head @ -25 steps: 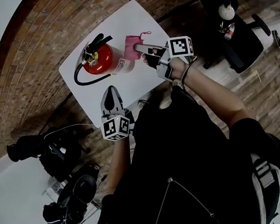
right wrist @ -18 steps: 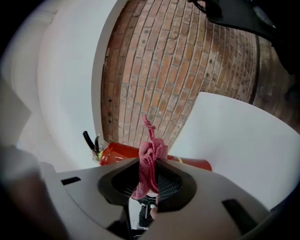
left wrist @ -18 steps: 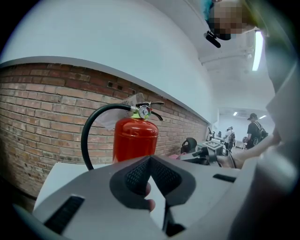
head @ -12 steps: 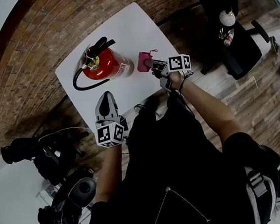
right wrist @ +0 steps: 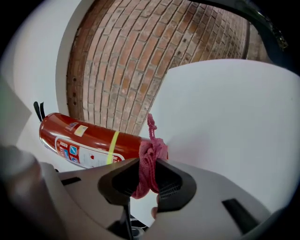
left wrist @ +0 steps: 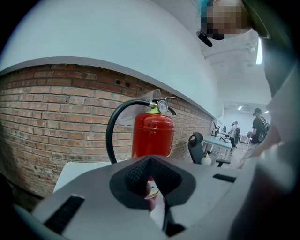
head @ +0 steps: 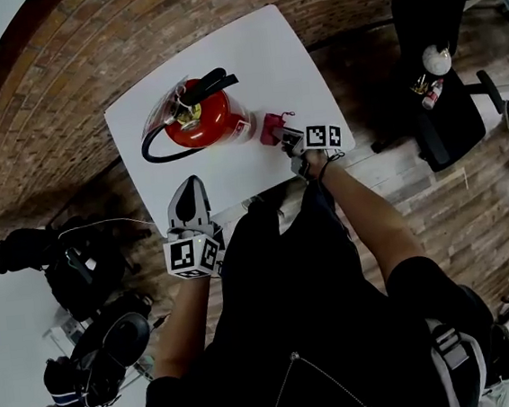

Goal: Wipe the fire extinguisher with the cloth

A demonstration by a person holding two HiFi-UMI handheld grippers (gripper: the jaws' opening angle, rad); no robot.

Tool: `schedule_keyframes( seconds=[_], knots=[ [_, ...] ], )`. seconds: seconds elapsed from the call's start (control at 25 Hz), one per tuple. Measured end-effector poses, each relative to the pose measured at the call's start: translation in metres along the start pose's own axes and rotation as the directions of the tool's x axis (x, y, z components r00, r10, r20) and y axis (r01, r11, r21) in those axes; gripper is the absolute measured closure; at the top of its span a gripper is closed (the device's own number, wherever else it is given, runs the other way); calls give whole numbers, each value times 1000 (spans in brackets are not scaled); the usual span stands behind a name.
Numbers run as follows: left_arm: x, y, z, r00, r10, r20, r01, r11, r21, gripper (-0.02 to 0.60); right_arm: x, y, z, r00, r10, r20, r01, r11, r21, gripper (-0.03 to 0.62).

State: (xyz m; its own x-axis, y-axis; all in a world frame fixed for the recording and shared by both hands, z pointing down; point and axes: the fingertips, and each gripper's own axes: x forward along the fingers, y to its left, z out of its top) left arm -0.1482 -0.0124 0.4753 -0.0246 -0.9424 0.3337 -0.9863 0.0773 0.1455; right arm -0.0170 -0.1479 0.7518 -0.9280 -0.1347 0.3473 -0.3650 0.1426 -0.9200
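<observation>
Holding back at the left, our left gripper (head: 190,189) is clenched on nothing. The fire extinguisher (head: 205,122) stands mid-desk (head: 257,53). Our right gripper (head: 285,136) has now clamped the pink cloth (head: 273,128), seemingly just beside the cylinder's base, so wiping can begin.

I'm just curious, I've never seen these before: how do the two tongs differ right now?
The right tongs pinch a pink cloth; the left tongs are shut on nothing. The right tongs reach over the white table beside the fire extinguisher; the left tongs hang at the table's near edge. Both face the extinguisher.
</observation>
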Motion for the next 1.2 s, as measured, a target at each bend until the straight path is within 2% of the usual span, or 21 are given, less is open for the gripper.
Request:
schedule_keyframes(
  seconds=[0.4,0.68,1.2],
  knots=[
    [-4,25,-9,999,24,-28,-24,1000,9,574,35,-33,-5,999,-33,20,32,999,30,493],
    [-10,35,-15,999,30,-39,-30,1000,-1,574,50,-22,-11,1000,-18,23,17,999,47,493],
    [-13,30,-7,1000,23,-13,-24,1000,-6,574,39,7,0,998,48,40,-50,997,55,493]
  ],
)
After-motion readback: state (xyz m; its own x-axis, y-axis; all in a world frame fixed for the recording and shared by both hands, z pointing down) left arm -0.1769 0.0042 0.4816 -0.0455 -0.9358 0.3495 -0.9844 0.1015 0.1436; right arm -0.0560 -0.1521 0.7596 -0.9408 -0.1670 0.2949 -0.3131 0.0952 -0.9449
